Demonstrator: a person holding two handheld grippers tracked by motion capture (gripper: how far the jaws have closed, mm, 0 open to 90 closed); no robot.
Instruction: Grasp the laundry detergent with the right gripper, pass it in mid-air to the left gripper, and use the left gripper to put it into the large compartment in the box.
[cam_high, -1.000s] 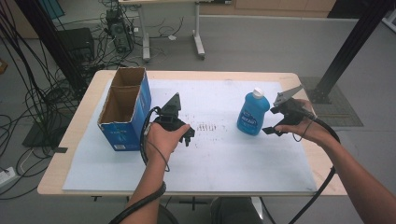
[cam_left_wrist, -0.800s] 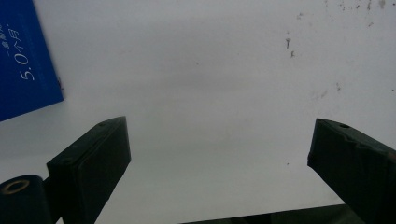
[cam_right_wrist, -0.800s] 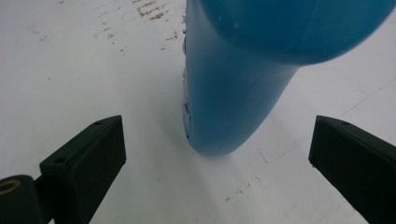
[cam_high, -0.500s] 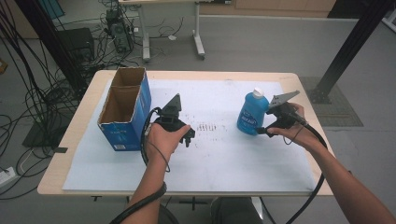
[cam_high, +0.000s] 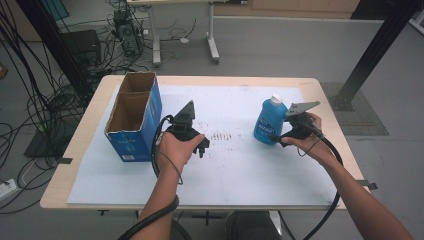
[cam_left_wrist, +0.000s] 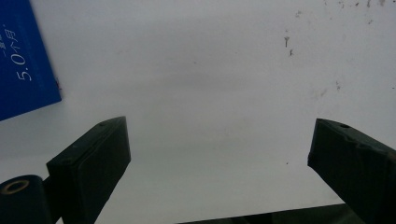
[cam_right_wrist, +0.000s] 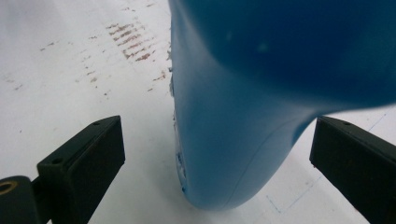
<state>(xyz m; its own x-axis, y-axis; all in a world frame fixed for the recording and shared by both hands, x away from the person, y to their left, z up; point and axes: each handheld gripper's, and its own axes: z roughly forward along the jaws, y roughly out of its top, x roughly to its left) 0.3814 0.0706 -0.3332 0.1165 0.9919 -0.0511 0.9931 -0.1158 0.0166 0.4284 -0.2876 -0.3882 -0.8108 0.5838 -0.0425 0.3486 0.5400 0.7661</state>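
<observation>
Right of the box, well apart from it across the white mat, the bottle stands upright, its long axis vertical, and we have the right gripper just beside its base with the jaws spread wide and the blue body between them, neither jaw touching yet as far as we can tell. Our left gripper hovers near the box, jaws also wide and empty over bare mat. We judge the right hand is the nearer one and need only close in level on the bottle's lower body.
</observation>
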